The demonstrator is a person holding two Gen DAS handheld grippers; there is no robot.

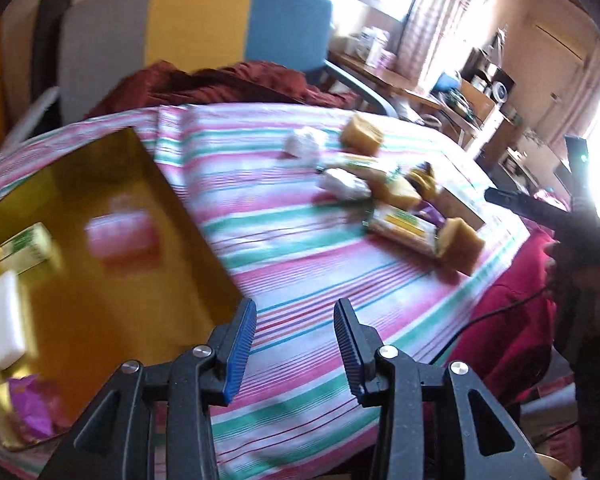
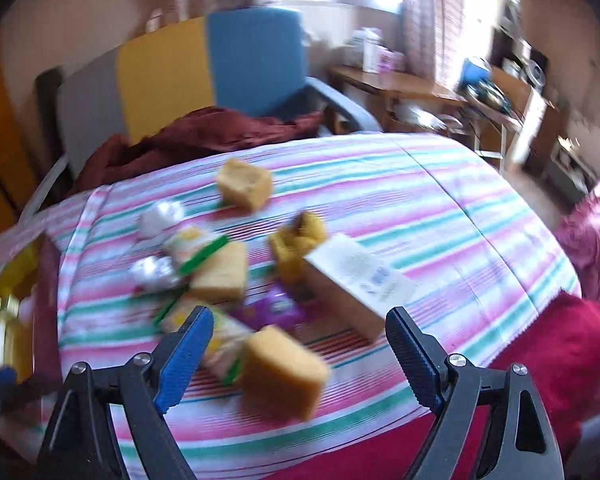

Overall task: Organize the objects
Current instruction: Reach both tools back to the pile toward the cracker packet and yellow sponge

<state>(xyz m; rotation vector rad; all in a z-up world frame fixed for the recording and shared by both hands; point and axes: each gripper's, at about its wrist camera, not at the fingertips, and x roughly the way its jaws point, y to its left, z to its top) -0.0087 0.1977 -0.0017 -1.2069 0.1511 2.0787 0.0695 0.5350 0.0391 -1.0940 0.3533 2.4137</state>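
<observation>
My left gripper (image 1: 295,322) stands with its jaws partly apart and nothing between the blue pads; below the gap is bare striped cloth (image 1: 284,208). It sits just beside the near corner of the gold tray (image 1: 148,168).

Tray contents, blurred: a white bar (image 1: 6,320) at the left edge, a small yellow-and-green pack (image 1: 28,246) behind it, a pink block (image 1: 120,236) near the middle, and a purple wrapper (image 1: 30,408) at the near corner.

My right gripper (image 2: 300,338) has its jaws set wide and grips nothing. A yellow sponge block (image 2: 284,374) lies on the cloth below the gap, not touched by either pad.

The loose items lie clustered on the cloth, well apart from the tray:
- a second sponge block (image 2: 244,190) at the far side;
- a third (image 2: 222,272) mid-cluster;
- two white crumpled wrappers (image 2: 162,214);
- yellow-and-green packets (image 2: 194,248);
- a flat purple packet (image 2: 272,312);
- a pale carton (image 2: 356,280) lying on its side, printed panel up;
- a small yellow-brown object (image 2: 298,240) touching the carton's far end; I cannot identify it.
</observation>
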